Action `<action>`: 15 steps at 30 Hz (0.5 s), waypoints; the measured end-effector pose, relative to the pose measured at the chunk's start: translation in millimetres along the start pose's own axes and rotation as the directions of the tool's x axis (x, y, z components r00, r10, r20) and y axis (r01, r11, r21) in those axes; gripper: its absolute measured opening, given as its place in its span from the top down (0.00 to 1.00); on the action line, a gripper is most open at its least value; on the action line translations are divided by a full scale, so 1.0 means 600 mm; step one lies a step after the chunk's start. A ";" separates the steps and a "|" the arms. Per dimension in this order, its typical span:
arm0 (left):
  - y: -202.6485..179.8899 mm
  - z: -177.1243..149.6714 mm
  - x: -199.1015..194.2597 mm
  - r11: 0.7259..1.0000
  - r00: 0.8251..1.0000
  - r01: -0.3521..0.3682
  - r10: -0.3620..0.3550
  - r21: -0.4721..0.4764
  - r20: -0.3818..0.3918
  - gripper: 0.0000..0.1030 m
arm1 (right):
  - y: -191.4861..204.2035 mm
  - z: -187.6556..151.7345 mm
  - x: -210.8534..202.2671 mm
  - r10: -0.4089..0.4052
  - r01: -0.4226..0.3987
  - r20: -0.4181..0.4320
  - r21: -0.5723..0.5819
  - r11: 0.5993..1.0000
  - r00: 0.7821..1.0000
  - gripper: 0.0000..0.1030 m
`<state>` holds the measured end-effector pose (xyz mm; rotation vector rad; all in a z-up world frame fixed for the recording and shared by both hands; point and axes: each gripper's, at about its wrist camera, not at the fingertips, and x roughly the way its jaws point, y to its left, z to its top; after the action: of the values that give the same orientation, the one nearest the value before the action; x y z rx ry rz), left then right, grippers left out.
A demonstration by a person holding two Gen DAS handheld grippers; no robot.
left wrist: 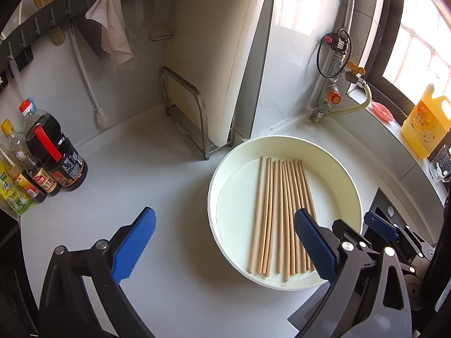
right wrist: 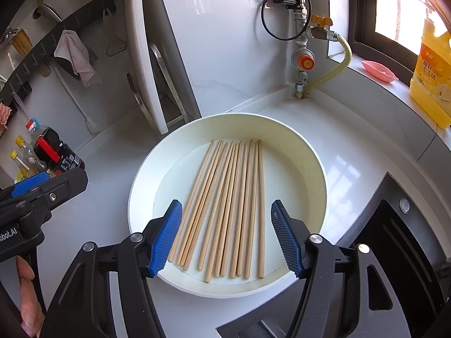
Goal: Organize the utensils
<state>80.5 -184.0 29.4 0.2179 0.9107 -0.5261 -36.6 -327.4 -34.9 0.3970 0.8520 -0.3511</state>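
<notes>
Several wooden chopsticks [left wrist: 279, 214] lie side by side in a round white tray [left wrist: 346, 177] on the grey counter. They show in the right wrist view too, chopsticks [right wrist: 228, 208] in the tray [right wrist: 304, 157]. My left gripper [left wrist: 225, 242] is open and empty, its right finger over the tray's near right part, its left finger over bare counter. My right gripper [right wrist: 227, 236] is open and empty, hovering over the near ends of the chopsticks, its fingers on either side of the bundle. The left gripper's body [right wrist: 33, 197] shows at the left of the right wrist view.
Sauce bottles [left wrist: 53, 157] stand at the left. A cutting board in a metal rack [left wrist: 194, 118] stands behind the tray. Gas pipe and valve [left wrist: 335, 84] are in the back corner. A yellow detergent jug [left wrist: 425, 124] and pink dish [left wrist: 382, 111] sit on the sill. A black stove [right wrist: 394, 242] is right.
</notes>
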 end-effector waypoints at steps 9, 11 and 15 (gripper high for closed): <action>0.003 -0.001 -0.003 1.000 1.000 -0.019 0.019 -0.002 -0.001 0.06 | 0.004 0.000 -0.003 0.007 -0.007 0.002 -0.008 1.000 1.000 0.39; 0.003 -0.001 -0.006 1.000 1.000 -0.026 0.026 -0.001 0.006 0.06 | 0.005 0.000 -0.004 0.008 -0.008 0.002 -0.011 1.000 1.000 0.39; -0.001 -0.001 -0.008 0.999 0.999 -0.047 0.047 0.017 0.013 0.06 | 0.005 0.001 -0.003 0.011 -0.011 -0.001 -0.016 1.000 1.000 0.39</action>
<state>77.4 -182.6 33.3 0.2506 0.8870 -0.4915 -35.9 -324.6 -32.7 0.3869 0.8531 -0.3334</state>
